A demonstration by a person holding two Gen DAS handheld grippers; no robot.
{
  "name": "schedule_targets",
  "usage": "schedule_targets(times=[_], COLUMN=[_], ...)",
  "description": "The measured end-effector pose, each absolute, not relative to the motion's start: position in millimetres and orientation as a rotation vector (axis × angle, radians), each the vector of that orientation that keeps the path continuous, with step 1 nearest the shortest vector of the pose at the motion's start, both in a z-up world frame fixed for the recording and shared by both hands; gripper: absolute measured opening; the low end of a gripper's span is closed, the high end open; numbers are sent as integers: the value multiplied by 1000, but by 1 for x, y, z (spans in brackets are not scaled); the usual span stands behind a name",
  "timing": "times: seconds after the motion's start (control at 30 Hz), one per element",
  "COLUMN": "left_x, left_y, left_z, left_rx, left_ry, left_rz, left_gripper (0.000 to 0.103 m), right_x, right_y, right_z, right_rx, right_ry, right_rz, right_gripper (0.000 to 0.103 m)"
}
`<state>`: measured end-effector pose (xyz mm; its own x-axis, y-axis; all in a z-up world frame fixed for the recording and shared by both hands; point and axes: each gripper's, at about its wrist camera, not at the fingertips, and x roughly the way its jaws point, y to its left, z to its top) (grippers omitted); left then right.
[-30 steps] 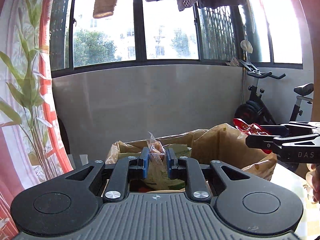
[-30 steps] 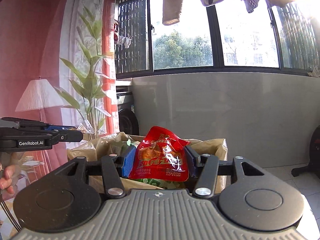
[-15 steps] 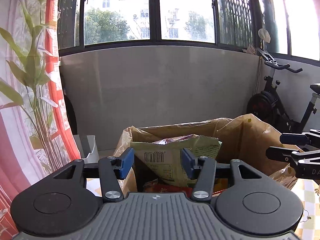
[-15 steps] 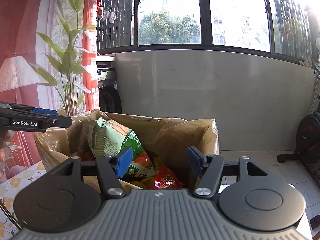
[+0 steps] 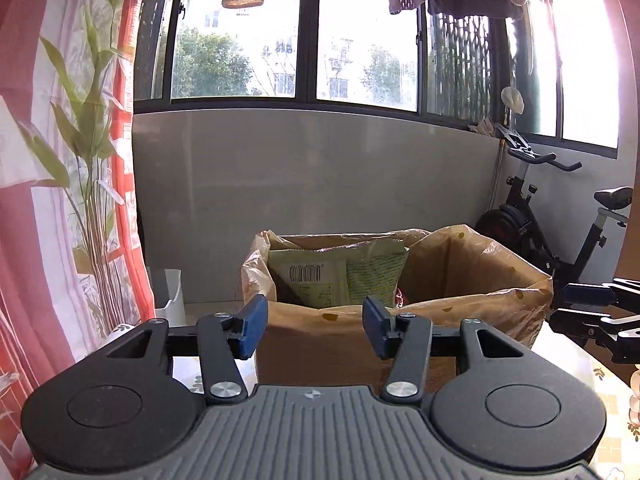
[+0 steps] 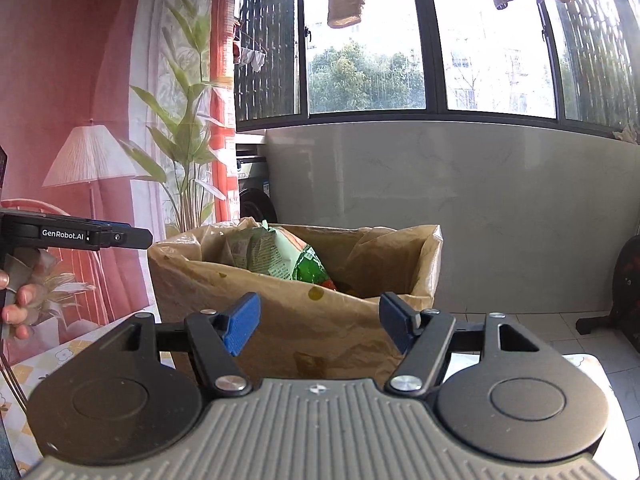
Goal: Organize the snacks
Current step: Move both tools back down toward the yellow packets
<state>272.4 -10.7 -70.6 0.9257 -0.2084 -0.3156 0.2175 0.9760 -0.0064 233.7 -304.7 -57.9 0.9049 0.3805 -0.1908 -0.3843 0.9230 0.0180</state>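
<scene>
A lined box (image 5: 400, 320) of snacks stands on a table (image 6: 56, 360) before the windows (image 5: 312, 40).
The left gripper (image 5: 312, 326) is released; the right gripper (image 6: 320, 326) is opening, with nothing between its jaws.

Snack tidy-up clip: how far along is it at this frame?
Done: a green snack bag and other packets sit inside the lined box. In hand: nothing; left gripper is open and empty, right gripper is opening with nothing between its pads. Left: no loose snacks are visible, so I cannot tell.

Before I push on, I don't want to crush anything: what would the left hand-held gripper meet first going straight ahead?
Probably the near wall of the plastic-lined cardboard box, which fills the gap between the open left hand-held gripper fingers. The green snack bag stands behind that wall. Depth is unclear.
</scene>
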Motion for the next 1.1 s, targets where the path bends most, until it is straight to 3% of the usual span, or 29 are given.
schedule_targets(times=[0.4, 0.7, 1.1], left_x=[258, 261, 259], left_y=[-5, 1, -4], left_z=[-130, -154, -171], left_rx=[26, 29, 26], left_ry=[447, 506, 540], left_rz=[-208, -204, -212], left_gripper=[54, 54, 54], right_x=[216, 229, 244], right_y=[-318, -321, -308], right_z=[-120, -182, -210], right_rx=[34, 8, -37], right_ry=[312, 515, 635], right_rz=[332, 234, 204], right_gripper=[69, 69, 68])
